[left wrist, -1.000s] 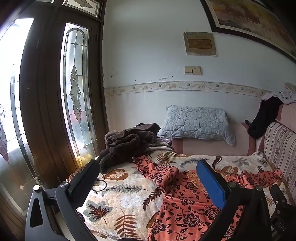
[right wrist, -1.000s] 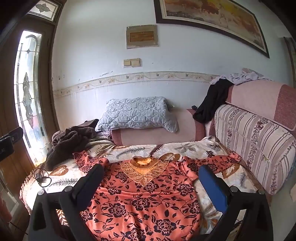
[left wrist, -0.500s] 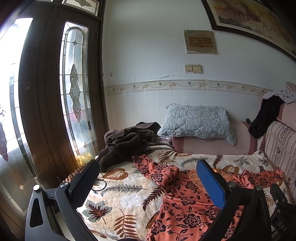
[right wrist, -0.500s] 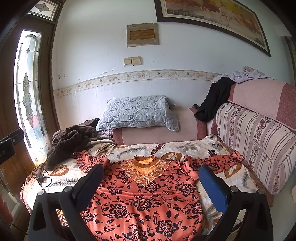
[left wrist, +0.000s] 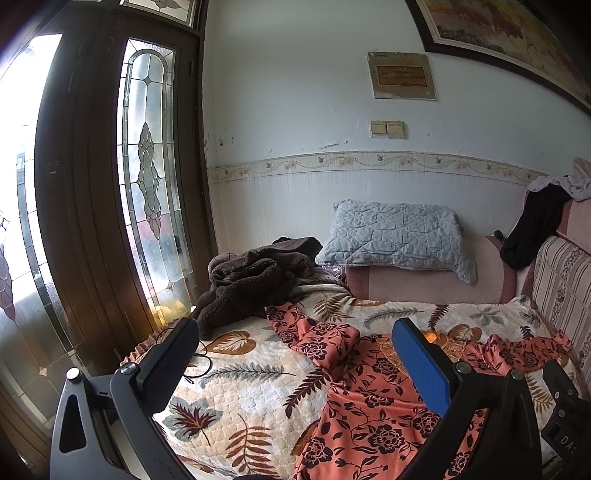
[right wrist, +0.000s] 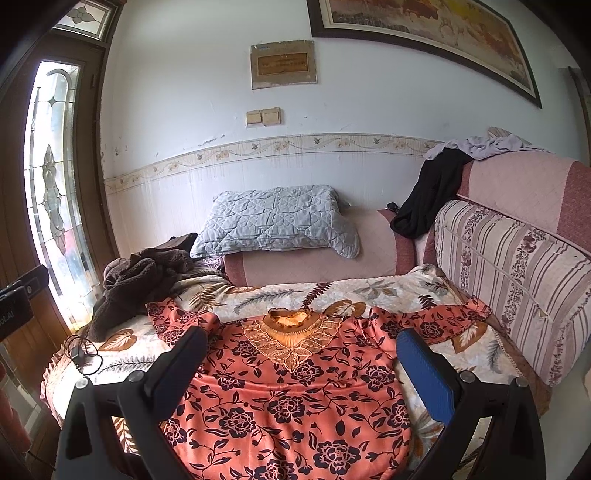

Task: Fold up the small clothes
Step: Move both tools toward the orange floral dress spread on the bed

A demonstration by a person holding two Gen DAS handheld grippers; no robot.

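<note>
Right claw (right wrist: 301,363), jaws apart and empty, is hovering above the floral blouse (right wrist: 291,398) lying flat on the bed (right wrist: 388,291), collar away, while the open left claw (left wrist: 295,354) is sitting nearer its left sleeve (left wrist: 314,332).

A home living room: cushioned sofa (right wrist: 509,258), pillow (right wrist: 277,221), framed painting (right wrist: 424,26).

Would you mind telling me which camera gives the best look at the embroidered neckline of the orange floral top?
The right wrist view: the orange floral top lies flat and centred there, its embroidered neckline fully visible between the open fingers. In the left wrist view the neckline is mostly hidden behind the blue finger pad, and only the top's left side shows clearly.
</note>
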